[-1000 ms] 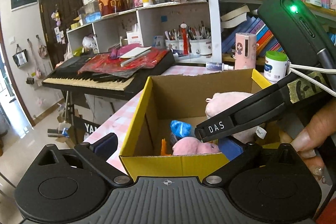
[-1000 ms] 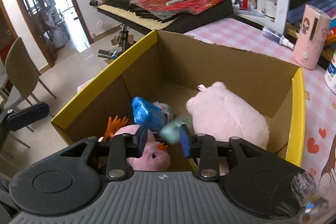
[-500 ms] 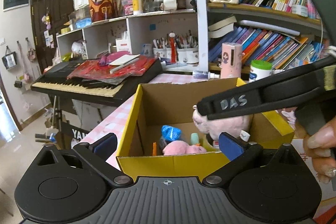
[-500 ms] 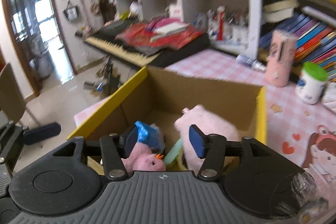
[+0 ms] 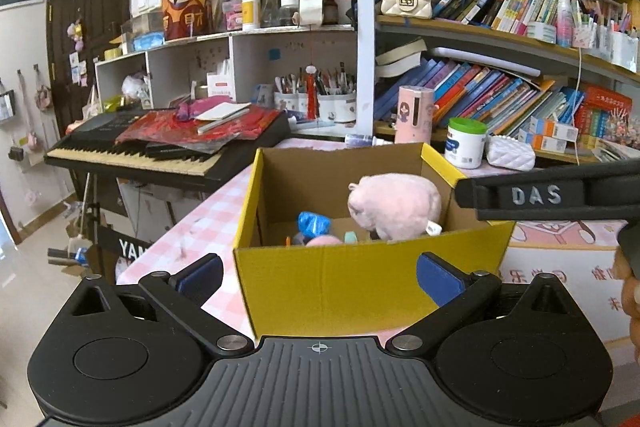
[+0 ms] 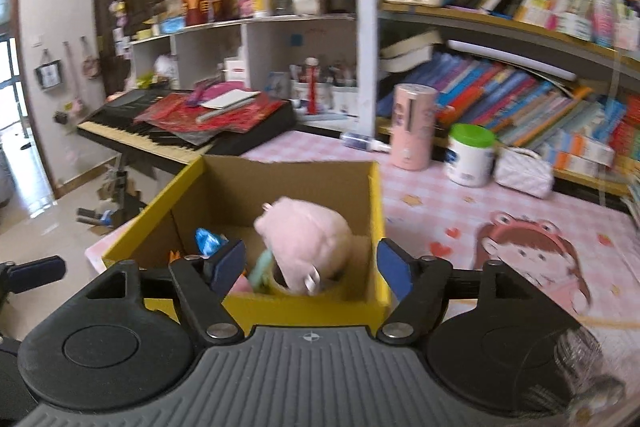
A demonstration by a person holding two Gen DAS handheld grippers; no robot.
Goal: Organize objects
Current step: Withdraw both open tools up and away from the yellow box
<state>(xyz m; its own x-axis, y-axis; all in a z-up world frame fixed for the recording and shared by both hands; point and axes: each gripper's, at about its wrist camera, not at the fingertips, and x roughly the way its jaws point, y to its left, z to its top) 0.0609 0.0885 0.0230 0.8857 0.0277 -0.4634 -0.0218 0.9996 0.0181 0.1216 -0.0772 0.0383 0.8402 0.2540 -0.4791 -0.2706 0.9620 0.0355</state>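
A yellow cardboard box (image 5: 340, 283) stands on the pink checked table and also shows in the right wrist view (image 6: 316, 307). Inside it lie a large pink plush pig (image 5: 394, 205), a blue wrapped item (image 5: 312, 223) and a smaller pink toy (image 5: 324, 241). The pig (image 6: 306, 235) and the blue item (image 6: 208, 241) also show in the right wrist view. My left gripper (image 5: 318, 273) is open and empty in front of the box. My right gripper (image 6: 310, 263) is open and empty above the box's near edge. The right gripper's body crosses the left wrist view at right.
A black keyboard (image 5: 160, 147) with red papers stands left of the table. Behind the box are a pink cylinder (image 5: 414, 115), a white tub with a green lid (image 5: 466, 143), a white quilted pouch (image 5: 510, 153) and shelves of books (image 5: 500, 95). A cartoon mat (image 6: 532, 259) lies right of the box.
Both grippers have pulled back and up from the box. The right gripper, partly closed inside the box over the toys, has opened wide and come out empty.
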